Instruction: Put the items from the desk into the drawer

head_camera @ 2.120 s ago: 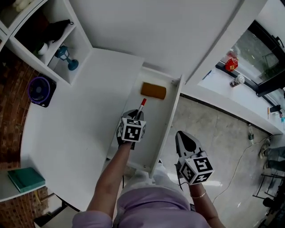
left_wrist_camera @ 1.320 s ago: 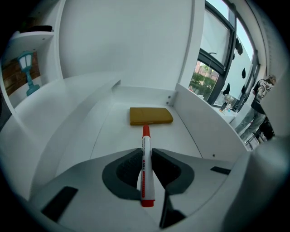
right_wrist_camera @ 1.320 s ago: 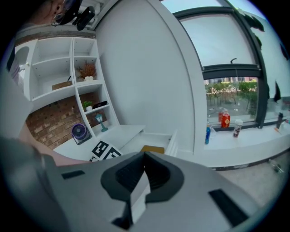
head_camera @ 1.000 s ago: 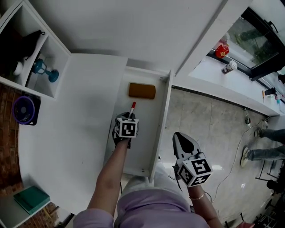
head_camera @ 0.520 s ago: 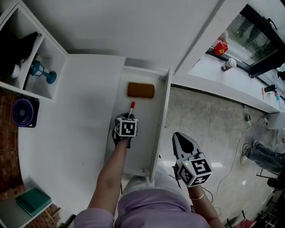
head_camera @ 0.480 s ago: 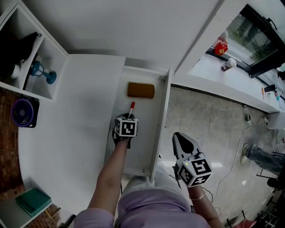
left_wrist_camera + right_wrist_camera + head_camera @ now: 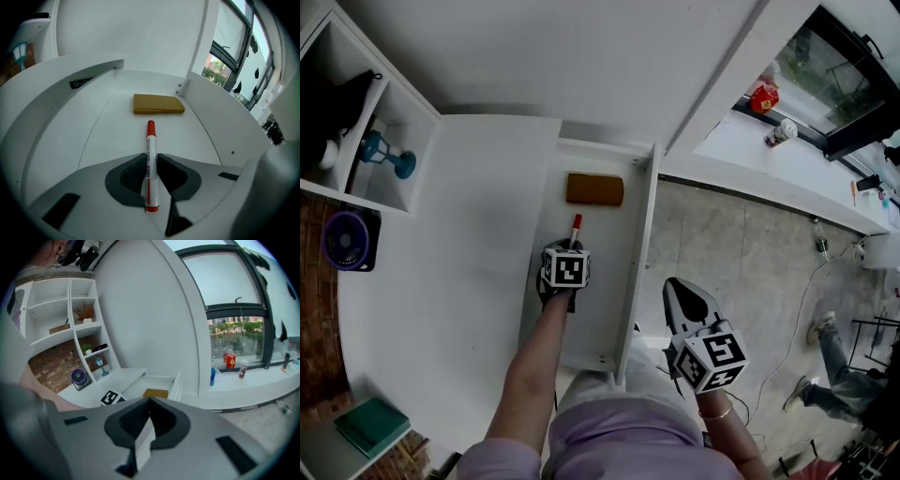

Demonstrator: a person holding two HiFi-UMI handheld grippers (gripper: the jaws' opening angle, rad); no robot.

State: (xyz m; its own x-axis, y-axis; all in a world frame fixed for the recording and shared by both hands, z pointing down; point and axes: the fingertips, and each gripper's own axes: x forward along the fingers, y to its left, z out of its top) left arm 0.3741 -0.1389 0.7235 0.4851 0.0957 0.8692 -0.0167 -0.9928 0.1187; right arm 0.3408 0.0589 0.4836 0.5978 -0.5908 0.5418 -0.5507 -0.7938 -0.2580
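Red-capped white marker (image 7: 150, 140), at the centre of the left gripper view, lies lengthwise between the jaws of the left gripper (image 7: 150, 158), cap pointing away toward the back of the open drawer (image 7: 112, 126). The dark pads sit against both sides of the barrel, so the marker is gripped, though the jaws have just been opening slightly. In the head view the marker (image 7: 575, 230) shows above the gripper's marker cube, over the drawer's white floor at frame centre. Beyond the cap, near the drawer's back wall and well apart from the marker, a flat brown pad (image 7: 594, 189) lies on the drawer floor. The drawer (image 7: 614, 272) stands pulled out from the right edge of the white desk (image 7: 469, 262). Right gripper (image 7: 680, 289), lower centre-right of the head view, hangs outside the drawer front over the tiled floor; its own view shows the jaw tips meeting with nothing between them. On the desk's left margin stands a purple fan (image 7: 345, 240); a blue lamp-shaped ornament (image 7: 382, 152) occupies the shelf unit at upper left; a teal book (image 7: 375, 427) sits at lower left.
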